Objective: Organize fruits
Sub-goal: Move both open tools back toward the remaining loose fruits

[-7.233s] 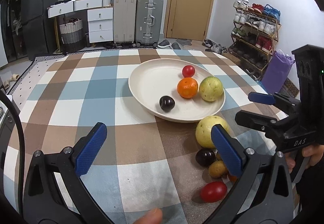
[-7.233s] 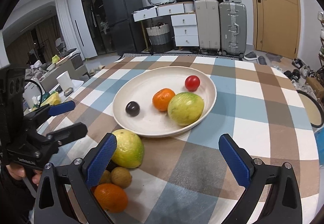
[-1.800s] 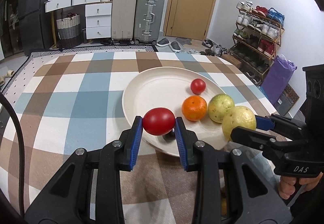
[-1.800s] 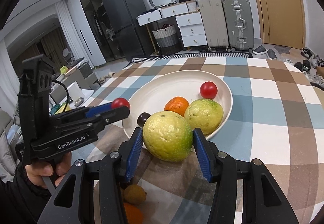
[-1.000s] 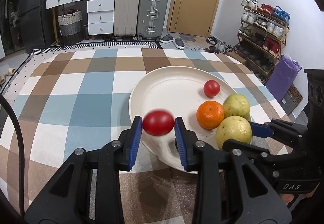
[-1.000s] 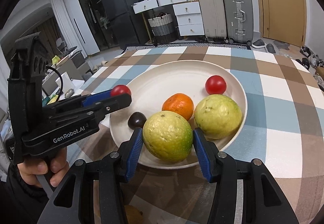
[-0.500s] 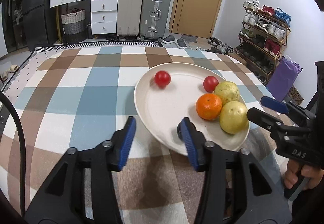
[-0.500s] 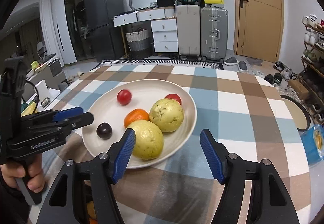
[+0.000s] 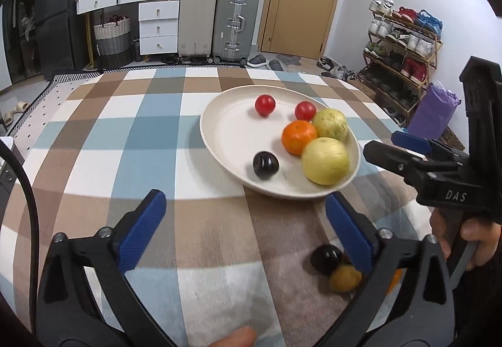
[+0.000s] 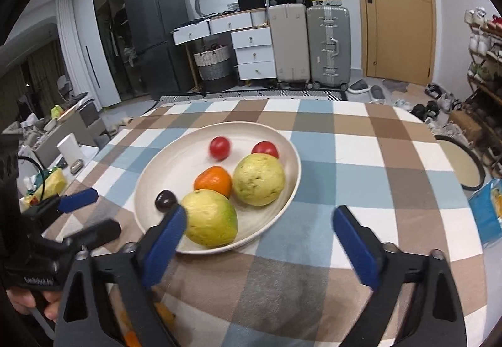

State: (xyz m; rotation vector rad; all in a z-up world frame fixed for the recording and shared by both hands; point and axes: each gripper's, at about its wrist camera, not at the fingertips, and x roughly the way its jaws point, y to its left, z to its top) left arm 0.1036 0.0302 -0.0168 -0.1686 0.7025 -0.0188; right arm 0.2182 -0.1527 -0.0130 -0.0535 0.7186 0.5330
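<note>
1. We see both grippers, left gripper (image 9: 244, 221) and right gripper (image 10: 260, 237), opening wide, nothing between them.
2. The dark plum (image 9: 326, 254) sits lower right on the tabletop (image 9: 125, 133), outside the plate (image 9: 216, 140).
3. It looks smooth, soft and light; we'd pinch gently across its middle.

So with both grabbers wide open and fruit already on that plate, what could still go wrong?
1. The front yellow-green fruit lies near the plate's close rim; a nudge might roll it off.
2. The far tomato looks blurred, maybe rolling, and could bump the others.
3. The dark plum and brown fruit on the cloth sit tight together, so the left gripper may knock one away.
</note>
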